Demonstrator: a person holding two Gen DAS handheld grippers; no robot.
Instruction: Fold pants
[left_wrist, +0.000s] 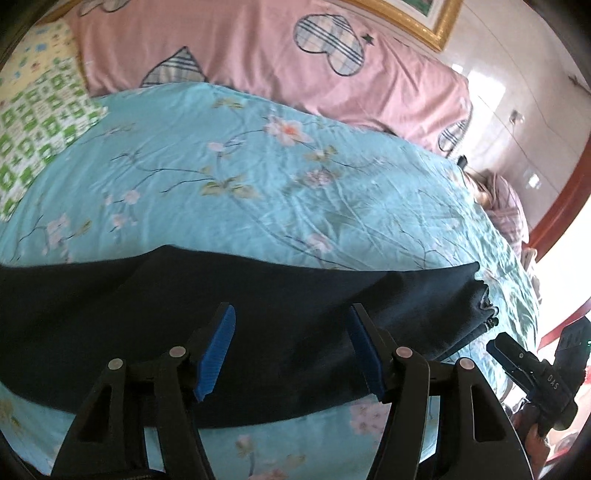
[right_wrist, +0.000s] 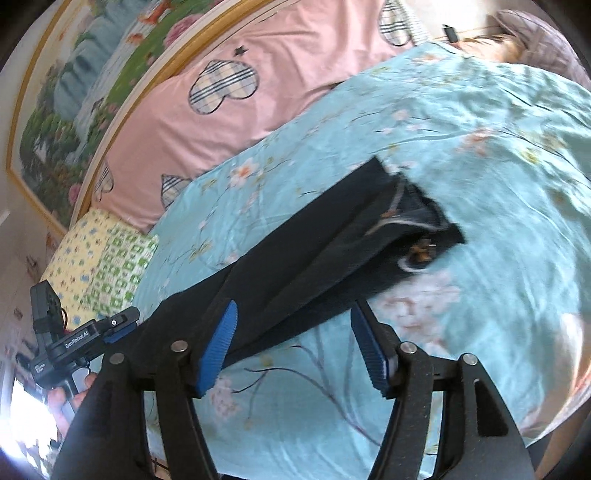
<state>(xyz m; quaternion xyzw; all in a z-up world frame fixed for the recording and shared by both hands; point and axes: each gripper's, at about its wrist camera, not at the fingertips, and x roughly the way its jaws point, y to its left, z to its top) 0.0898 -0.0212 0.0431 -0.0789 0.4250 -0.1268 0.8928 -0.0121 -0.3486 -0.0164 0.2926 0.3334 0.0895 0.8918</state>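
Note:
Dark navy pants (left_wrist: 258, 314) lie folded lengthwise in a long strip across the light blue floral bedsheet (left_wrist: 221, 177). Their bunched end (left_wrist: 484, 299) points right in the left wrist view. My left gripper (left_wrist: 291, 350) hovers over the middle of the strip, open, its blue pads (left_wrist: 218, 347) apart with only cloth below. In the right wrist view the pants (right_wrist: 314, 254) run diagonally up to the waistband end (right_wrist: 413, 229). My right gripper (right_wrist: 295, 350) is open above the strip's near edge and the sheet. Each view shows the other gripper beside the pants: right gripper (left_wrist: 517, 358), left gripper (right_wrist: 110, 328).
A pink cover with plaid hearts (left_wrist: 258, 55) lies along the far side of the bed. A yellow and green patterned pillow (left_wrist: 40, 110) sits at the far left. A gold-framed painting (right_wrist: 74, 103) hangs behind. A pinkish striped bundle (left_wrist: 506, 206) rests at the bed's right edge.

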